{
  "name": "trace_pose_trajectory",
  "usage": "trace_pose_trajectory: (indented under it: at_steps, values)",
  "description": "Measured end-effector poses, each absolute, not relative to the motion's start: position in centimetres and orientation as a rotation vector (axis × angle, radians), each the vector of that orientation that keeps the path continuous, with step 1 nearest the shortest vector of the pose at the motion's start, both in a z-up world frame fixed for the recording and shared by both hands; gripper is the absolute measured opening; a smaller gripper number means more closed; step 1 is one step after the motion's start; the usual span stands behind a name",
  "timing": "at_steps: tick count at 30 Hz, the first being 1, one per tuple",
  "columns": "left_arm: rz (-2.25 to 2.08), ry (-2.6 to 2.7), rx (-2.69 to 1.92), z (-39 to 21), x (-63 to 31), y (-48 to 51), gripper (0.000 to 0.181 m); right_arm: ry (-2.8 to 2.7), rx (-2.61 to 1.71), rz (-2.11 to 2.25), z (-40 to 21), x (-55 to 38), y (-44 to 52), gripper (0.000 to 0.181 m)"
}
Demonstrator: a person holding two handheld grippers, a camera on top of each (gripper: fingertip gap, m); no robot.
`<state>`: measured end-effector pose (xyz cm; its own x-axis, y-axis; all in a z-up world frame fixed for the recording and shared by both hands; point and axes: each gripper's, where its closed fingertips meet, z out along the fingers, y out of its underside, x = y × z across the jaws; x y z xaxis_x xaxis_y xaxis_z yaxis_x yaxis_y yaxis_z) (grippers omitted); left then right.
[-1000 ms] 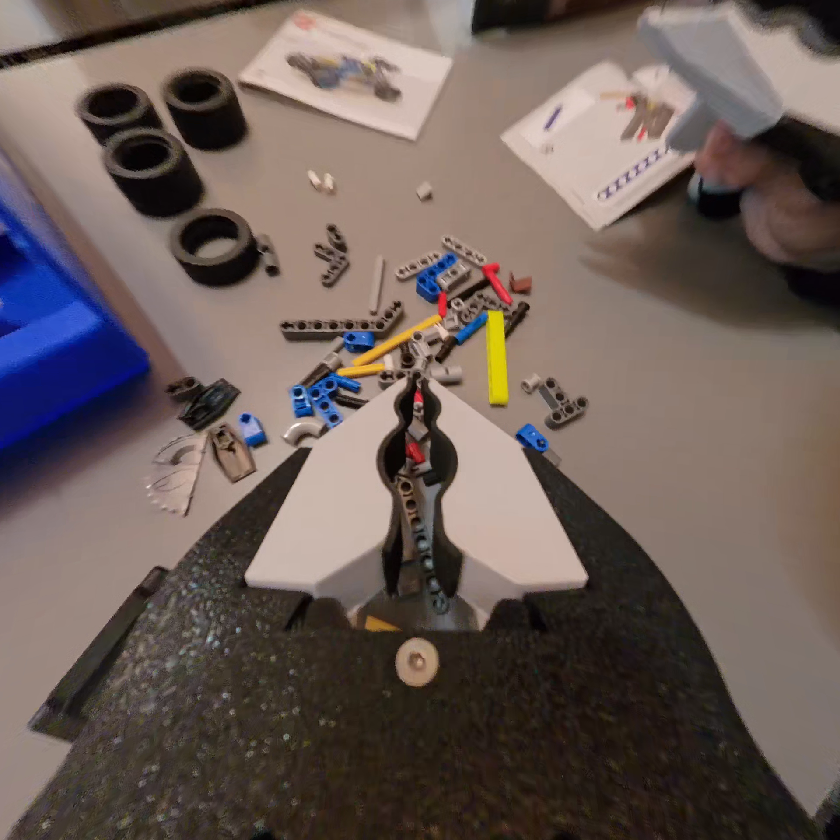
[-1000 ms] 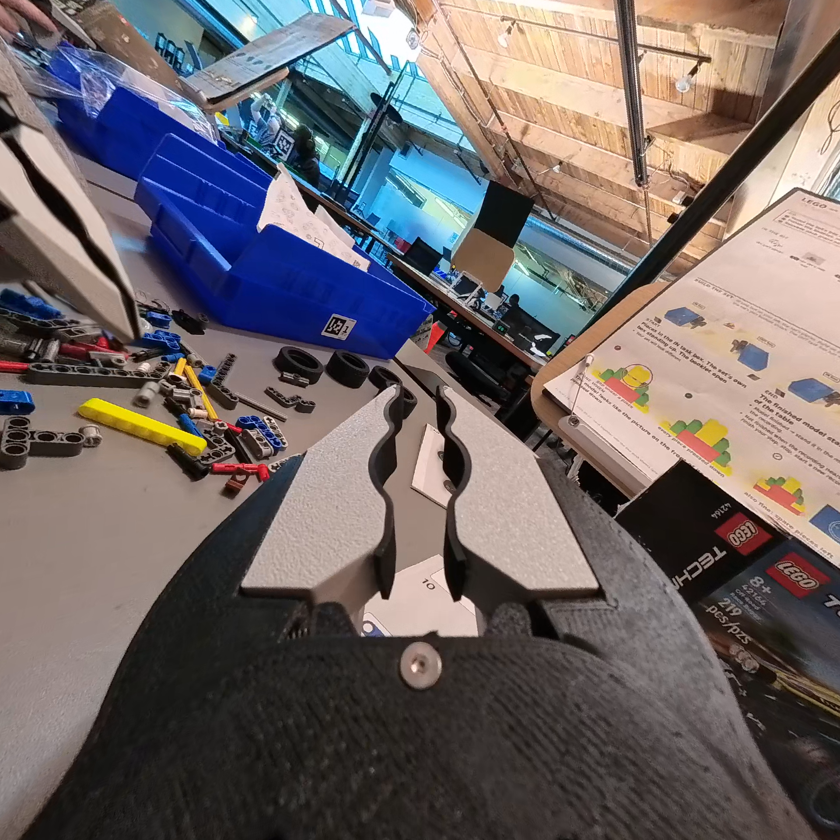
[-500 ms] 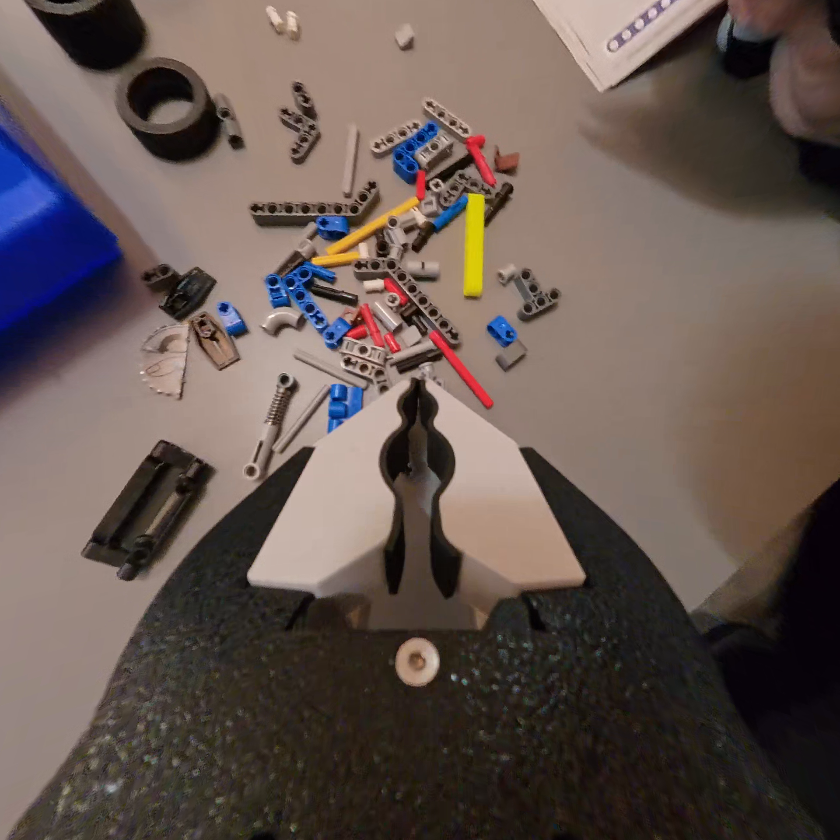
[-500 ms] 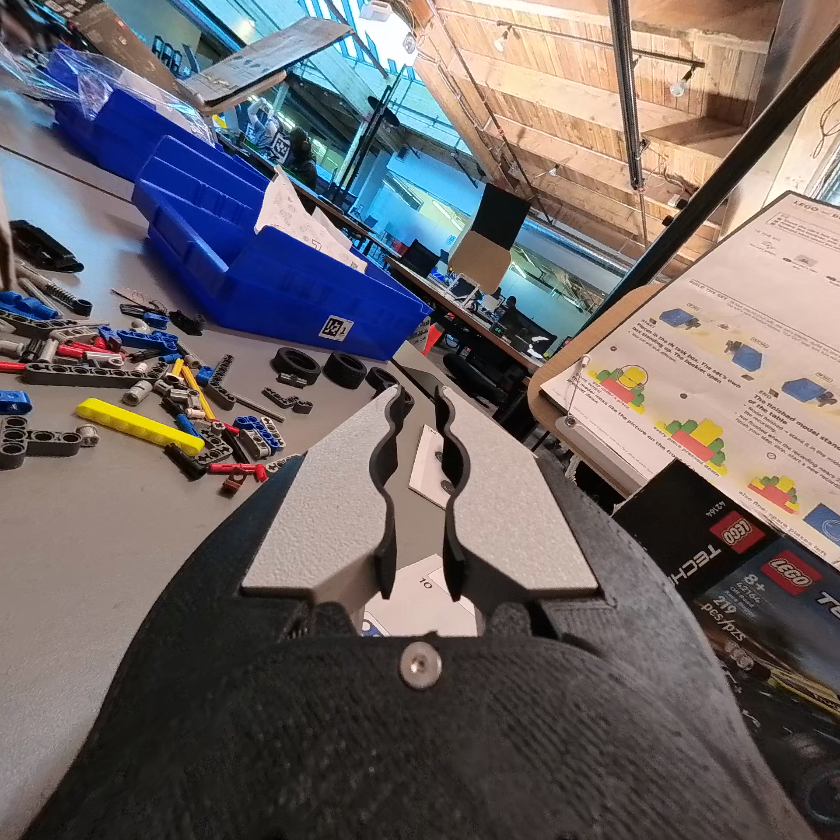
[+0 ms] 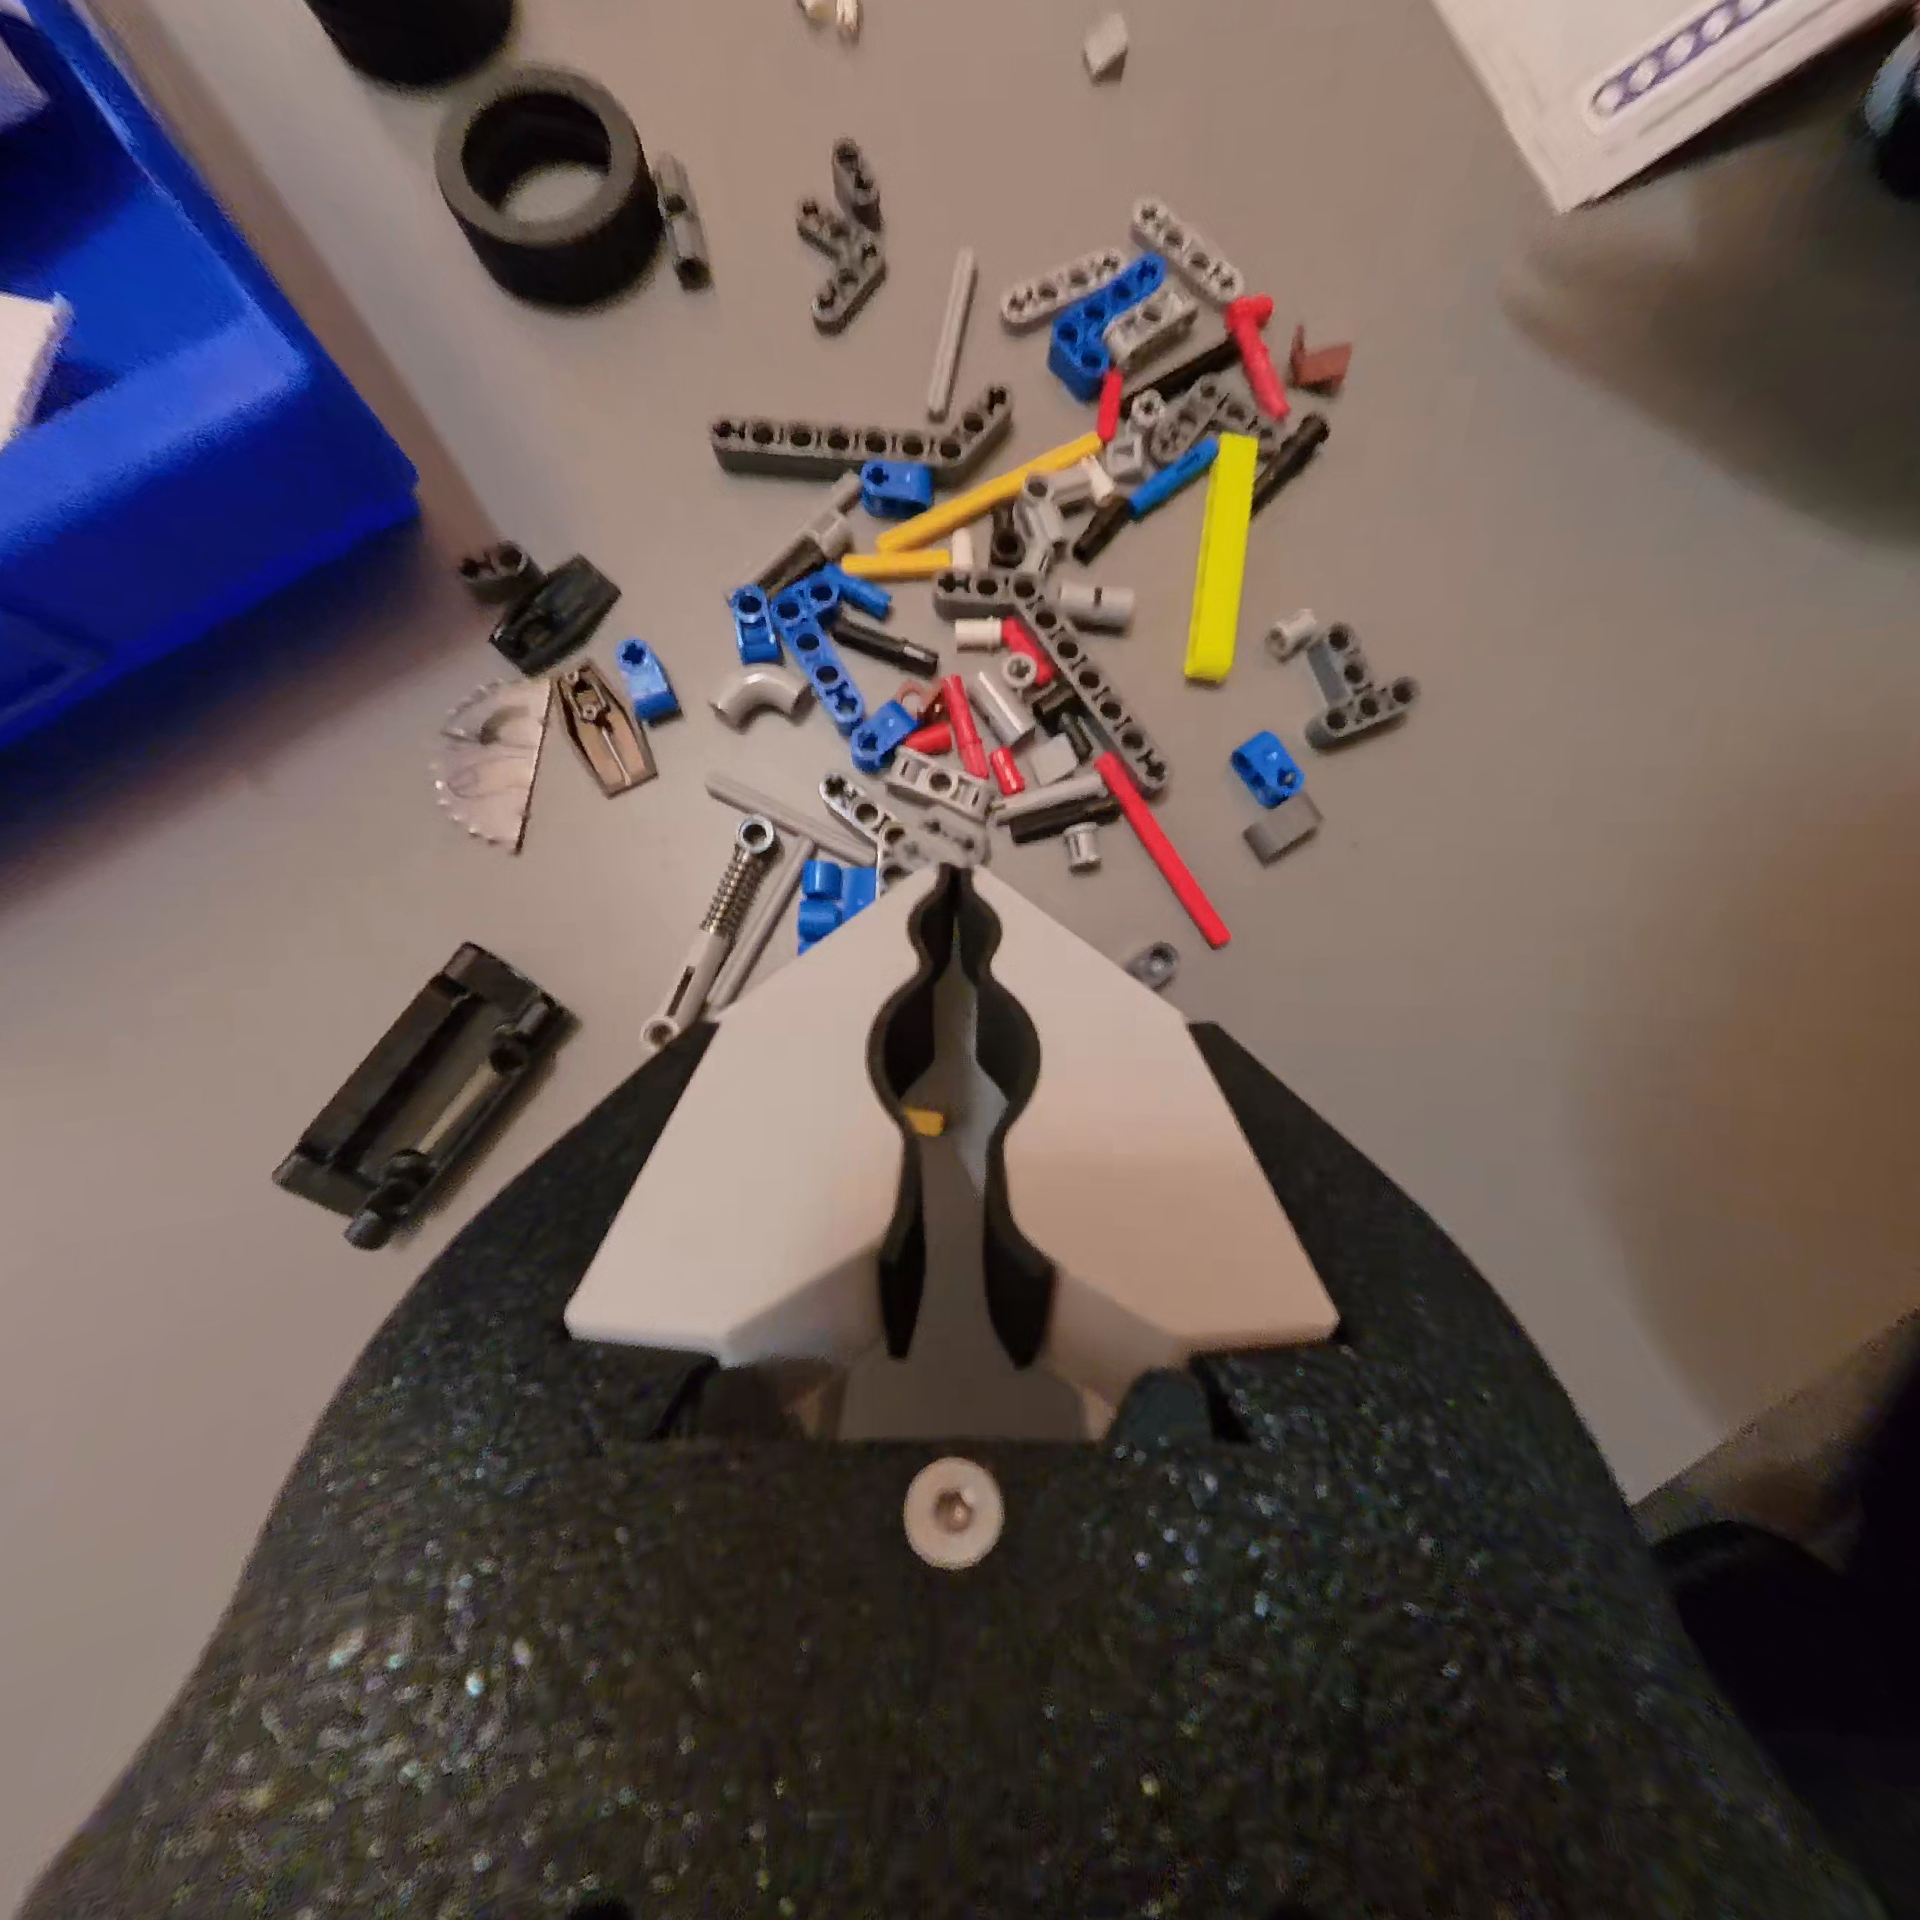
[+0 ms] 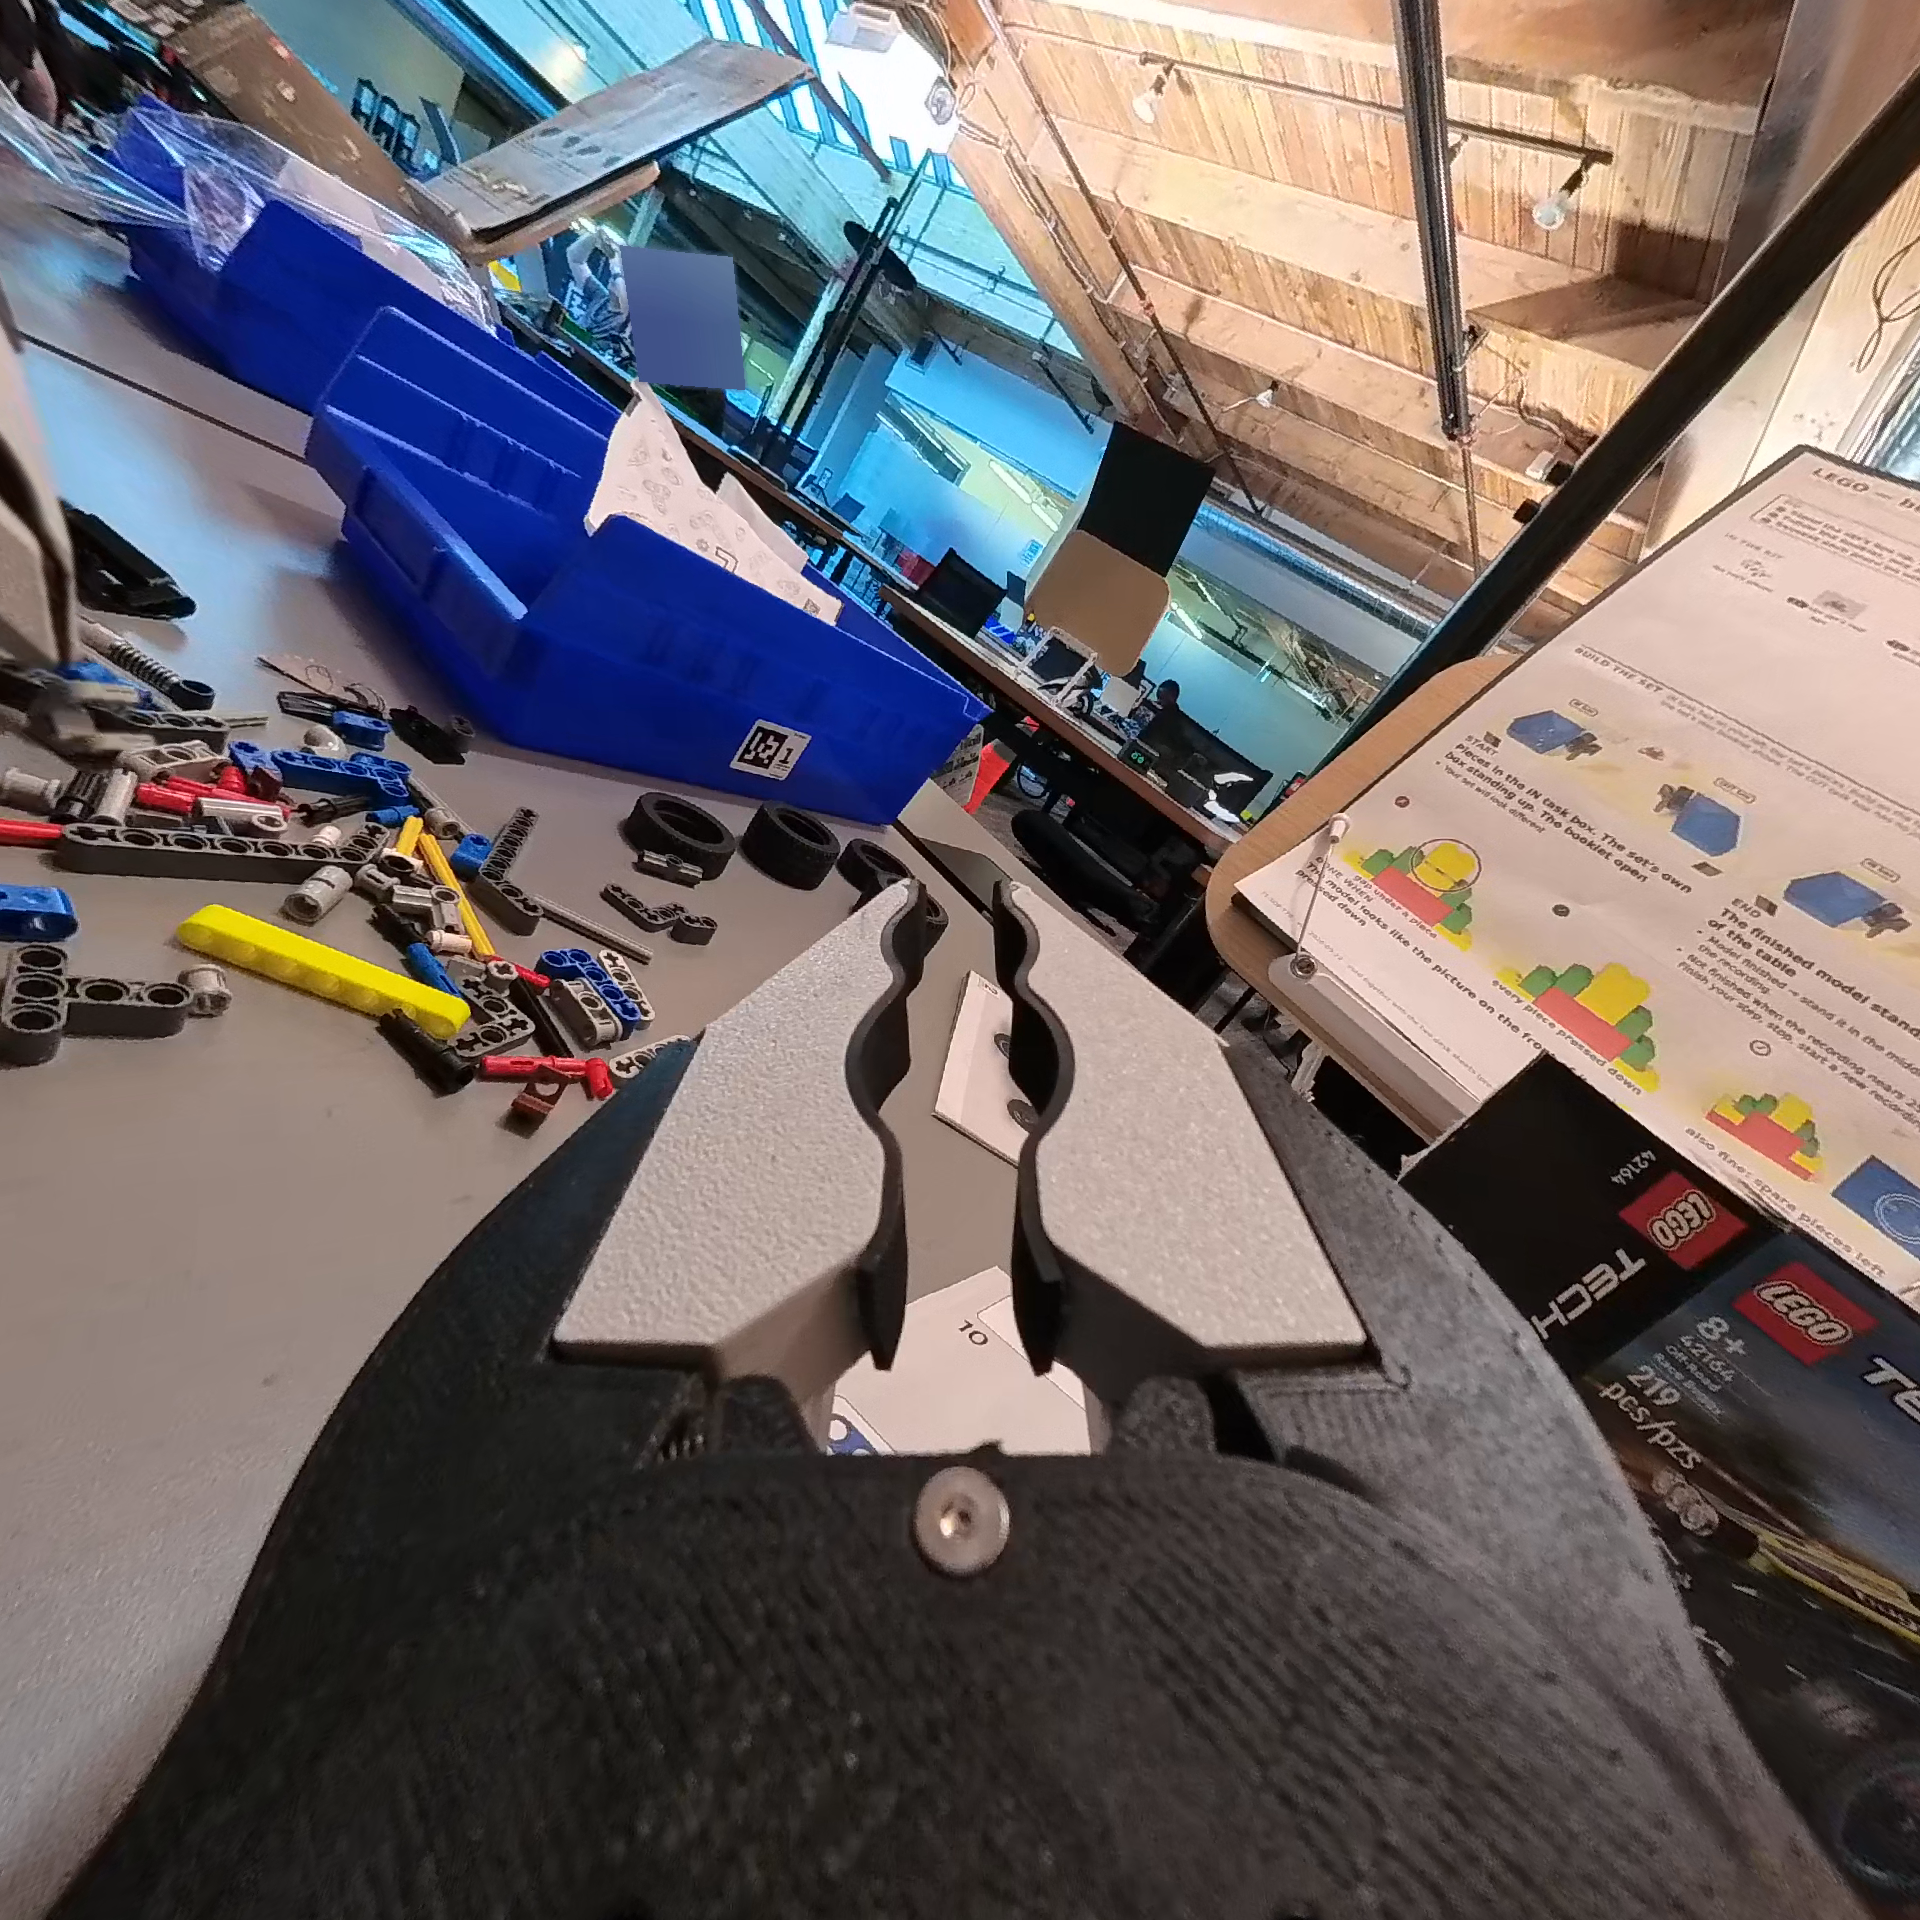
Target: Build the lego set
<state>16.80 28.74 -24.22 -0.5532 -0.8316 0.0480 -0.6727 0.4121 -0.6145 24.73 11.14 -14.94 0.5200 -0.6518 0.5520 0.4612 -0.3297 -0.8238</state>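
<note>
The left gripper (image 5: 948, 883) is held over the near side of the pile of lego pieces (image 5: 1039, 582), which is spread in the middle of the grey tabletop (image 5: 1558, 831). Its jaws are pressed together at the tips, and nothing is seen held between them. The right gripper (image 6: 956, 899) is held low over an open booklet (image 6: 977, 1049) near the tabletop's edge; its jaws are kept a little apart, with nothing between them. A blue bin (image 6: 665, 665) and black tyres (image 6: 681, 831) are seen past the pile.
</note>
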Motion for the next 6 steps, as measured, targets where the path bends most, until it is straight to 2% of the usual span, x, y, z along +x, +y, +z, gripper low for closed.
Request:
trace_pose_trajectory:
  at_steps: [1, 6]
  values:
    - [-0.897, 2.392, -1.307, -23.8, 16.9, 28.5, 0.0, 0.17, -1.537, -1.135, -14.9, 24.7, 11.1, 0.01]
    - [-1.048, 2.404, -1.205, -22.7, 17.2, 26.4, 0.0, 0.166, -1.542, -1.141, -15.0, 24.8, 11.2, 0.011]
